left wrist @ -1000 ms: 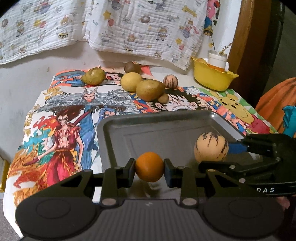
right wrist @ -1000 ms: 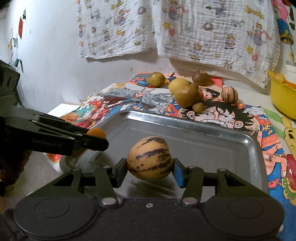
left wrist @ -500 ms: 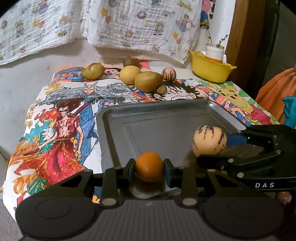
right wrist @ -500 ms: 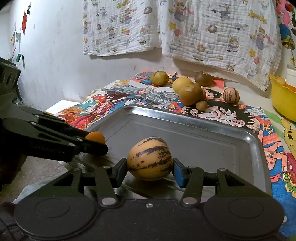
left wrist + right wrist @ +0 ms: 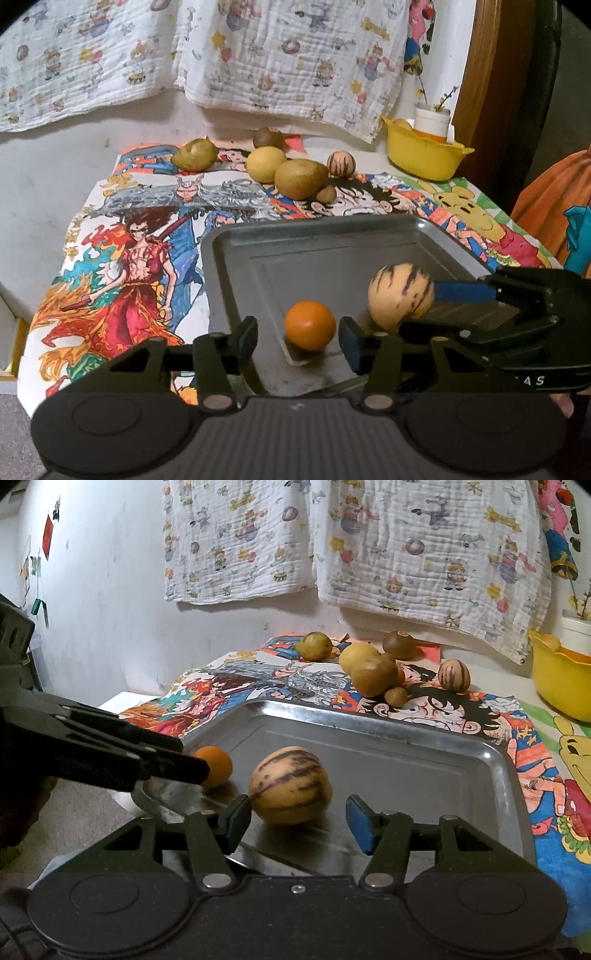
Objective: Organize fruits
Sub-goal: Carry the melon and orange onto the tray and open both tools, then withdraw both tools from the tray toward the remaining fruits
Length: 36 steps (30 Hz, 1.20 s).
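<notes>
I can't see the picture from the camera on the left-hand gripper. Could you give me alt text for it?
An orange sits in a metal tray between the opening jaws of the left gripper, whose pads stand clear of it. To its right, the right gripper flanks a striped tan fruit in the same tray. More fruit and a yellow bowl sit beyond on a cartoon-print cloth.

wall: printed cloths (image 5: 288, 59) | table: cartoon cover (image 5: 147, 236) | corner: yellow bowl (image 5: 421, 155)

You let go of both at once. Your left gripper (image 5: 298, 336) was clamped on the orange (image 5: 309, 325), now its jaws are opening and it sits free on the tray (image 5: 236, 280). Your right gripper (image 5: 299, 821) did the same with the melon (image 5: 290, 785).
</notes>
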Motion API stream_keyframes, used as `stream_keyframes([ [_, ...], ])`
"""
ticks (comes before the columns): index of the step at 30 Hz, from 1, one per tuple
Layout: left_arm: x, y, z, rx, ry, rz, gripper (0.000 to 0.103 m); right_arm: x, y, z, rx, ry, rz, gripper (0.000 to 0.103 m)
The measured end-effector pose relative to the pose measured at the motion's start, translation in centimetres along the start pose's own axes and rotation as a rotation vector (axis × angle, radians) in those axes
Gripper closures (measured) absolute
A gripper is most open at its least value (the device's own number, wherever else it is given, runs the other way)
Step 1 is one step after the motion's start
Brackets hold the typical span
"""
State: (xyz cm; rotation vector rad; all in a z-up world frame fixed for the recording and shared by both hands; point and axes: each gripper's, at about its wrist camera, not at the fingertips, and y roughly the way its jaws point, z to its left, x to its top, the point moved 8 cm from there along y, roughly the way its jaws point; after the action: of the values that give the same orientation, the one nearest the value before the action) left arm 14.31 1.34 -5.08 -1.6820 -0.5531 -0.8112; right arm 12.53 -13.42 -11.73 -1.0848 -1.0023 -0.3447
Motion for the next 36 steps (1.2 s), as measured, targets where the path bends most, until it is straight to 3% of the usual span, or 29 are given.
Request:
stream_keyframes([
  [3, 0.0, -0.8, 0.1, 0.005, -0.001, -0.011, 0.039, -0.2, -0.8, 0.0, 0.000, 0.008, -0.009, 0.037],
  [7, -0.5, -2.1, 0.2, 0.014, 0.009, -0.026, 0.021, -0.5, -2.0, 0.1, 0.007, 0.018, -0.018, 0.024],
  [13, -1.9, -3.6, -0.2, -0.002, 0.054, -0.043, 0.001, -1.3, -3.7, 0.5, -0.015, 0.002, -0.022, 0.005],
  [19, -2.6, -4.3, -0.2, 0.001, 0.074, -0.041, 0.000, -1.8, -5.1, -0.1, -0.074, -0.016, -0.018, 0.001],
  [27, -3.1, -4.0, 2.0, 0.069, 0.073, 0.020, 0.000, -2.3, -5.5, -2.4, -0.175, -0.038, 0.015, 0.001],
  [36, -0.5, -3.7, 4.5, 0.133, 0.034, 0.004, 0.000, -1.2, -4.7, -5.0, -0.197, 0.034, 0.016, 0.001],
])
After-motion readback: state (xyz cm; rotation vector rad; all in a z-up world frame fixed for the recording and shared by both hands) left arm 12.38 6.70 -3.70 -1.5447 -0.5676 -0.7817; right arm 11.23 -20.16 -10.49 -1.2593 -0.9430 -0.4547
